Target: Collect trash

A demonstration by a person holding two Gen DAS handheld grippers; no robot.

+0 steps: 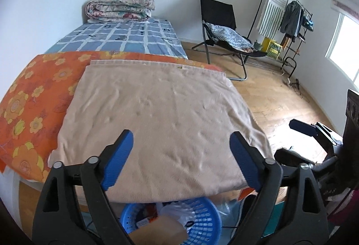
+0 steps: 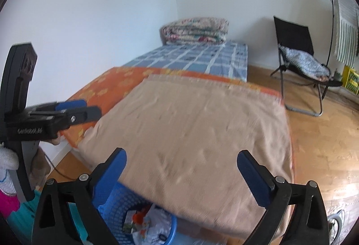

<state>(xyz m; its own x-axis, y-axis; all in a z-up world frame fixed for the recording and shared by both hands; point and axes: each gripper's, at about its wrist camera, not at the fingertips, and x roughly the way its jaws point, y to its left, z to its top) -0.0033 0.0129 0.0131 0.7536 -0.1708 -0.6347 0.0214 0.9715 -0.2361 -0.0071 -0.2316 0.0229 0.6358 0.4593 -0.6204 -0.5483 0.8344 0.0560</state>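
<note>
A blue plastic basket (image 1: 202,220) sits on the floor at the foot of the bed, holding wrappers, a plastic bag and a brown cardboard piece (image 1: 157,231). It also shows in the right wrist view (image 2: 116,206) with crumpled wrappers (image 2: 145,222) inside. My left gripper (image 1: 181,146) is open and empty, above a beige blanket (image 1: 161,119) with the basket just below it. My right gripper (image 2: 181,162) is open and empty over the same blanket (image 2: 202,132). The left gripper shows side-on in the right wrist view (image 2: 67,110).
The bed has an orange floral cover (image 1: 33,97) and a blue checked sheet (image 1: 125,38) with a folded quilt (image 1: 121,6). A black folding chair (image 1: 224,29), a clothes rack (image 1: 289,16) and a yellow crate (image 1: 272,47) stand on the wood floor (image 1: 276,97).
</note>
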